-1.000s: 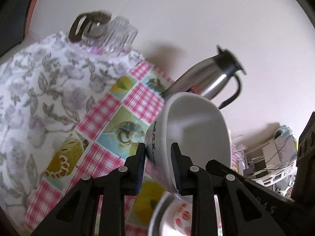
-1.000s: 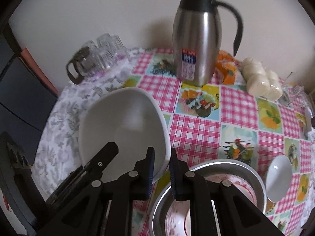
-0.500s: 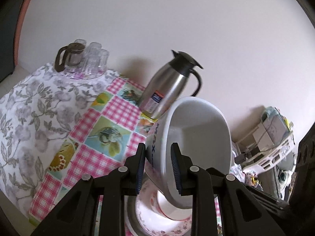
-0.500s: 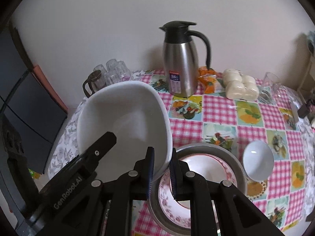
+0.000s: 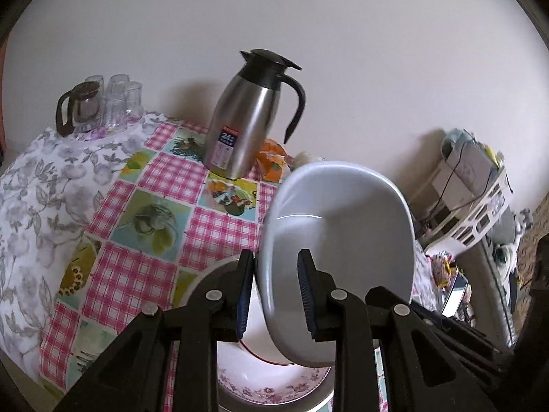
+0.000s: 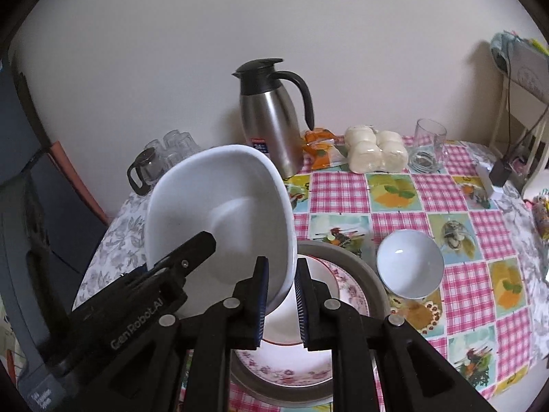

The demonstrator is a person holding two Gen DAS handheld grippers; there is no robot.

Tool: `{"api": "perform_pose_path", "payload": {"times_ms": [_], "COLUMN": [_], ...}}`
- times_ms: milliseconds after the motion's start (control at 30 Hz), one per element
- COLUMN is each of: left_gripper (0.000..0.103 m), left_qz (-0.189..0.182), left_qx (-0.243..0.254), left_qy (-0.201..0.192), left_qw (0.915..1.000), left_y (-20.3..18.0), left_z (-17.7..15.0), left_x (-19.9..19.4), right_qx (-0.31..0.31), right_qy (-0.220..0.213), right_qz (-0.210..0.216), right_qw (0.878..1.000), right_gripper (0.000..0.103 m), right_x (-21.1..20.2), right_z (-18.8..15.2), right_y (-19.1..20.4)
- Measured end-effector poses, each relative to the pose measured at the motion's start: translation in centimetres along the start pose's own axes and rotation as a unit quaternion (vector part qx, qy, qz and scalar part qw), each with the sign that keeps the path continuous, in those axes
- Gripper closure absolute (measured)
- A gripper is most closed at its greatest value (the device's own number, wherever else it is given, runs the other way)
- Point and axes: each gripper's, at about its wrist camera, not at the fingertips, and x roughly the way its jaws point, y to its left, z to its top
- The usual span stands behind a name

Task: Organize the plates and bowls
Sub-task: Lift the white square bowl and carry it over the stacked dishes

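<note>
One big white bowl [image 6: 219,219] between two hand-held grippers; one small bowl [image 6: 410,264] beside.

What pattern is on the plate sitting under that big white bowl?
Pink flowers around the rim of the plate, white in the centre; the right wrist view shows it best.

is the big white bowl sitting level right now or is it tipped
Tipped. The big white bowl hangs off the table, its open side tilted toward the cameras, with the left gripper and right gripper clamped on opposite rims above the stacked plates.
</note>
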Motion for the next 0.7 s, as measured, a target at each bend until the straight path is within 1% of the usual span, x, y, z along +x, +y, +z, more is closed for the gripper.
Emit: {"api": "perform_pose_path", "payload": {"times_ms": [133, 267, 367, 533, 700], "left_gripper": [0.076, 0.076, 0.076, 0.076, 0.076], "left_qz": [0.008, 0.023, 0.027, 0.031, 0.056], "left_qx": [0.024, 0.040, 0.041, 0.031, 0.039], "left_qy": [0.007, 0.025, 0.039, 0.062, 0.093], "left_qw": [0.9997, 0.9986, 0.9981, 0.9971, 0.9933], "left_y": [-1.2, -2.1, -2.2, -2.1, -2.3], "left_z": [-0.3, -0.7, -0.9, -1.3, -2.0], "left_x": [0.3, 1.4, 2.1, 3.1, 4.5], "right_qx": [0.024, 0.038, 0.050, 0.060, 0.068], "right_qy": [-0.003, -0.006, -0.006, 0.006, 0.033], "right_qz": [0.018, 0.031, 0.041, 0.051, 0.041], "right_qw": [1.000, 0.999, 0.998, 0.997, 0.996], "right_gripper": [0.086, 0.086, 0.086, 0.085, 0.085], "right_x": [0.2, 0.5, 1.0, 1.5, 2.8], "right_z": [-1.1, -1.7, -1.8, -2.2, -3.0], "right_y": [-1.9, -3.2, -4.2, -4.9, -5.4]}}
